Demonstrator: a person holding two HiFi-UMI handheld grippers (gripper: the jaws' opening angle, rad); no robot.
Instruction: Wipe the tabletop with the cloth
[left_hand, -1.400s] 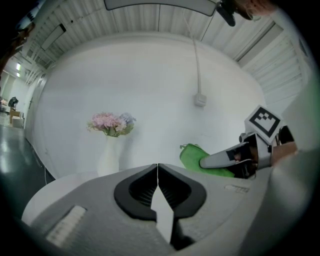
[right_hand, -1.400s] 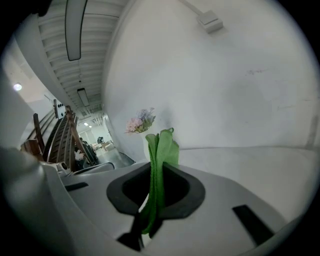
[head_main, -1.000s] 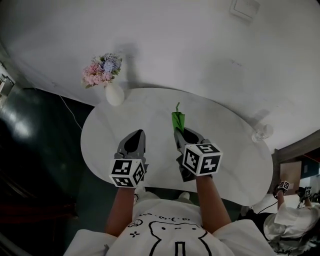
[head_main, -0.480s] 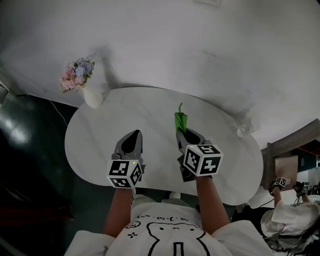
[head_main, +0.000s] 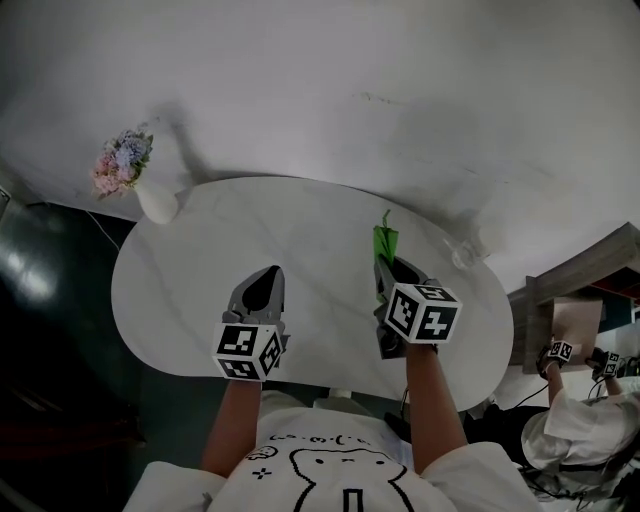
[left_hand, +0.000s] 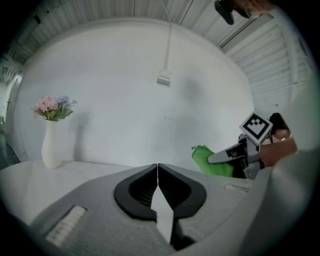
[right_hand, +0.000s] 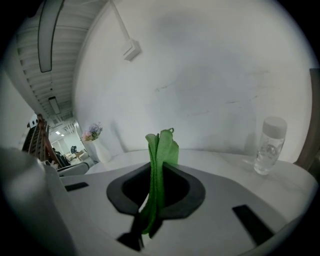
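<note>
A folded green cloth (head_main: 384, 241) sticks out past the tips of my right gripper (head_main: 386, 266), which is shut on it over the right half of the white oval tabletop (head_main: 190, 300). In the right gripper view the cloth (right_hand: 161, 165) stands pinched between the two dark jaws. The left gripper view shows the cloth (left_hand: 212, 161) off to the right. My left gripper (head_main: 265, 279) hovers over the table's front middle, its jaws closed tip to tip with nothing between them (left_hand: 158, 170).
A white vase of pink and blue flowers (head_main: 140, 185) stands at the table's far left edge. A clear bottle (head_main: 465, 252) with a white cap (right_hand: 273, 126) stands at the far right edge. A white wall runs behind. Another person sits at lower right.
The view has shifted, so the vase has slid left in the picture. My right gripper and the cloth have moved a little to the right. The left gripper has stayed about where it was.
</note>
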